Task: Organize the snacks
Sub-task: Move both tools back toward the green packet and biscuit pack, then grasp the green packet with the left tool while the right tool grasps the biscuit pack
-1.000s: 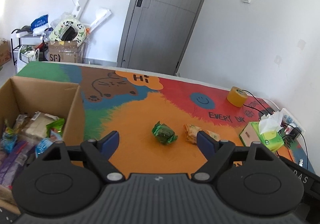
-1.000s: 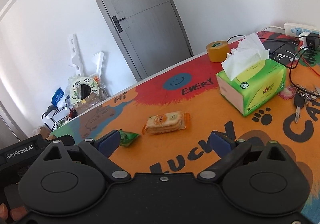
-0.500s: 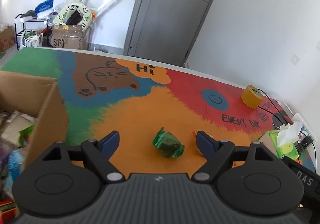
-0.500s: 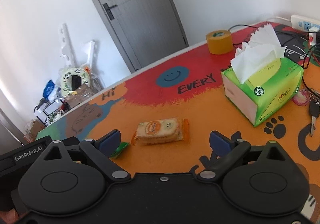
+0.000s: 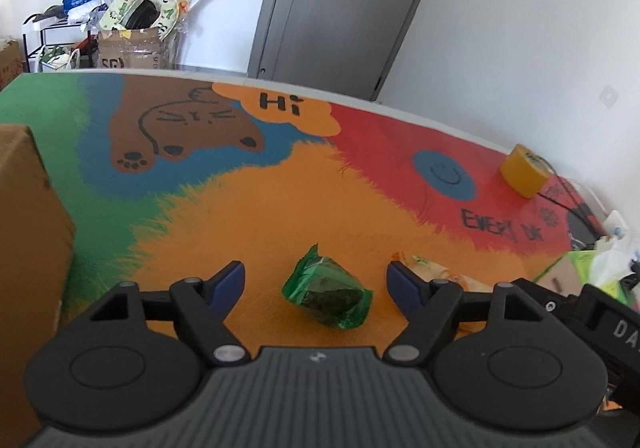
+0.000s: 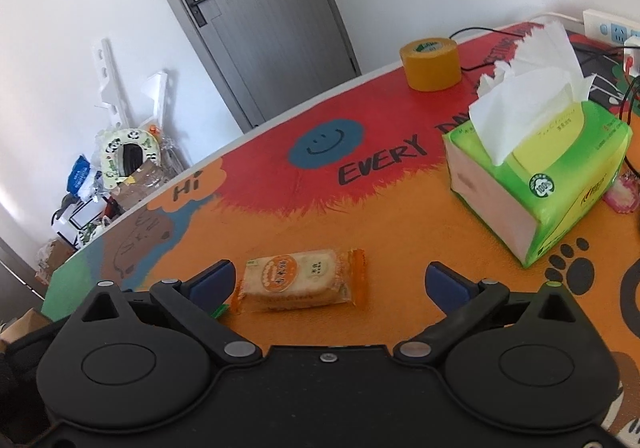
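A green foil snack packet (image 5: pixel 328 298) lies on the orange part of the mat. My left gripper (image 5: pixel 316 282) is open around it, just above the mat, with the packet between the fingertips. An orange cracker packet (image 6: pixel 300 280) lies flat on the mat; its end also shows in the left wrist view (image 5: pixel 428 268). My right gripper (image 6: pixel 328 284) is open and empty, with the cracker packet between its fingertips, nearer the left one. A cardboard box (image 5: pixel 24 232) stands at the left edge; its inside is hidden.
A green tissue box (image 6: pixel 540 183) stands to the right of the cracker packet. A yellow tape roll (image 6: pixel 430 61) sits at the back. Cables, a power strip (image 6: pixel 612 27) and a pink tag (image 6: pixel 620 193) lie at the far right. The mat's far edge faces a grey door.
Both grippers have moved forward and down toward their packets. The left view has swung away from the box, whose contents no longer show. Both stay open.
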Available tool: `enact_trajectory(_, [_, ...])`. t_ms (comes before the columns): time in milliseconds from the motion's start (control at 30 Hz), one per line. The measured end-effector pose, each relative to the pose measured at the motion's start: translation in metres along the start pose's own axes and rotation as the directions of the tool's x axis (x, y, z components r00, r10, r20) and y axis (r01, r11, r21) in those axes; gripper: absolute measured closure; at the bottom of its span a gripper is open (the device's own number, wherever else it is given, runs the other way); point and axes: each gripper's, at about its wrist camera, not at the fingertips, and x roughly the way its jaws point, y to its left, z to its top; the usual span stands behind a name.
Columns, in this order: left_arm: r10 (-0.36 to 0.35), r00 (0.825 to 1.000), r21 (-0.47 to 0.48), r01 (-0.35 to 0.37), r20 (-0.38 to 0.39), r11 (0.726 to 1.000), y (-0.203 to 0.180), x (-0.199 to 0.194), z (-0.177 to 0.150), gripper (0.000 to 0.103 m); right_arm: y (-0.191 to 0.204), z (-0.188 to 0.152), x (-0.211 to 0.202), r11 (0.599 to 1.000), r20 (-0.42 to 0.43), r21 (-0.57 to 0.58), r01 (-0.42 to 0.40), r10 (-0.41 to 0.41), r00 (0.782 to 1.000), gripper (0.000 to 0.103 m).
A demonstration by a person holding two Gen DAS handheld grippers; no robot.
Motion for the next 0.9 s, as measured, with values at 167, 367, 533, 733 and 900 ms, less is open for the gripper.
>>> enact_trajectory(167, [0.006, 1.000, 0.002, -0.006, -0.029, 1.000, 0.000, 0.016, -0.004, 0.042, 0.004, -0.002, 0.010, 1.000, -0.009, -0.004, 0.004, -0.004, 1.000, 0.000])
enact_trajectory(367, [-0.019, 0.999, 0.011, 0.019, -0.028, 1.000, 0.004, 0.013, -0.004, 0.067, 0.013, -0.003, 0.019, 0.999, -0.009, -0.032, 0.001, -0.001, 1.000, 0.000])
enact_trajectory(533, [-0.010, 1.000, -0.002, 0.010, 0.017, 1.000, 0.017, 0.003, 0.002, 0.068, 0.025, -0.006, 0.027, 0.998, -0.010, -0.066, -0.004, 0.004, 1.000, 0.000])
enact_trajectory(733, [0.025, 0.998, -0.031, -0.023, 0.060, 0.999, 0.034, -0.006, 0.015, 0.068, 0.050, -0.011, 0.036, 0.988, 0.011, -0.150, 0.022, -0.021, 1.000, 0.000])
enact_trajectory(900, [0.038, 0.997, -0.052, -0.035, 0.074, 0.998, 0.045, -0.007, 0.020, 0.067, 0.059, -0.012, 0.045, 0.985, -0.002, -0.171, 0.034, -0.035, 0.999, 0.000])
